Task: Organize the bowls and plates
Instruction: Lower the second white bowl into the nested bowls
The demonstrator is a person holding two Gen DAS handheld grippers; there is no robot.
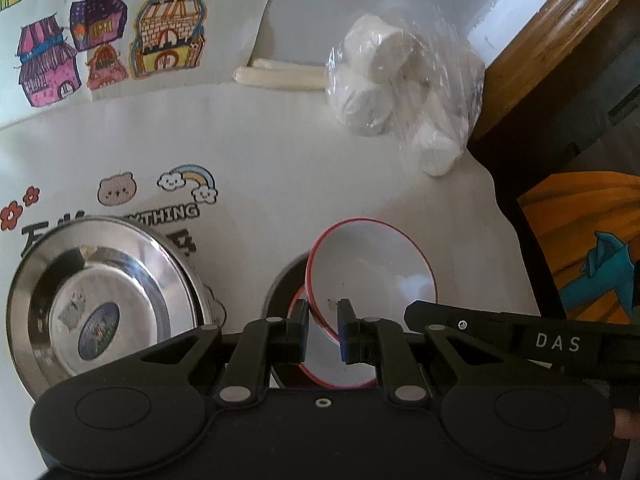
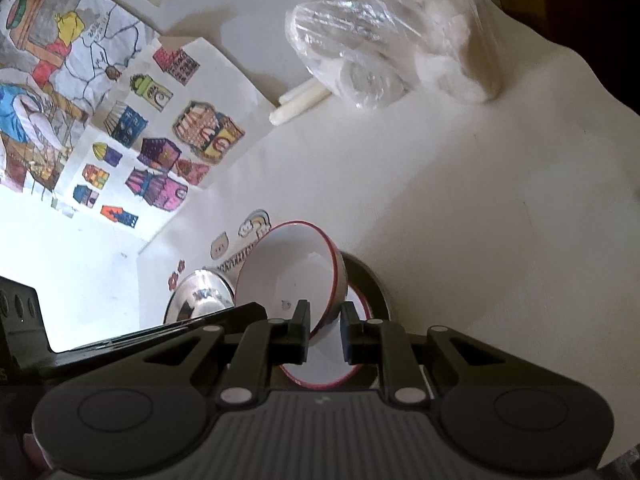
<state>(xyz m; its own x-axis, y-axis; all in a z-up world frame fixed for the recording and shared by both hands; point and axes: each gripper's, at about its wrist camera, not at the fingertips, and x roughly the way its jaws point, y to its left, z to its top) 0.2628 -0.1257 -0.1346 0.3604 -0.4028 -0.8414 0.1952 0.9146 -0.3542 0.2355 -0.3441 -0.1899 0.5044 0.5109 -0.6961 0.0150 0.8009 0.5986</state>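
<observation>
My left gripper [image 1: 323, 330] sits at the lower centre of the left wrist view, its two fingers closed on the near rim of a white bowl with a red rim [image 1: 372, 268]. The rim wall passes between the blue pads [image 1: 343, 332], and the bowl is tilted with its opening facing the camera. My right gripper [image 2: 325, 330] holds the same bowl [image 2: 288, 268] on a neighbouring part of the rim, fingers likewise closed on the wall; in the left wrist view its black body enters from the lower right of the frame.

Directly below the tilted bowl lies a second white, red-rimmed dish [image 1: 340, 368], partly hidden by my fingers. It rests inside a dark round plate [image 1: 282, 284], whose edge shows just left of the bowl in the left wrist view and just right of it in the right wrist view.

A stainless steel plate [image 1: 104, 300] lies flat on the white tablecloth [image 1: 280, 160] at the lower left, apart from the bowls.

Farther out, at the upper right of the left wrist view, a clear plastic bag of white rolls [image 1: 404, 84] lies on the cloth, with two pale candles [image 1: 280, 76] touching its left side. Coloured house drawings [image 1: 104, 40] occupy the upper left.
</observation>
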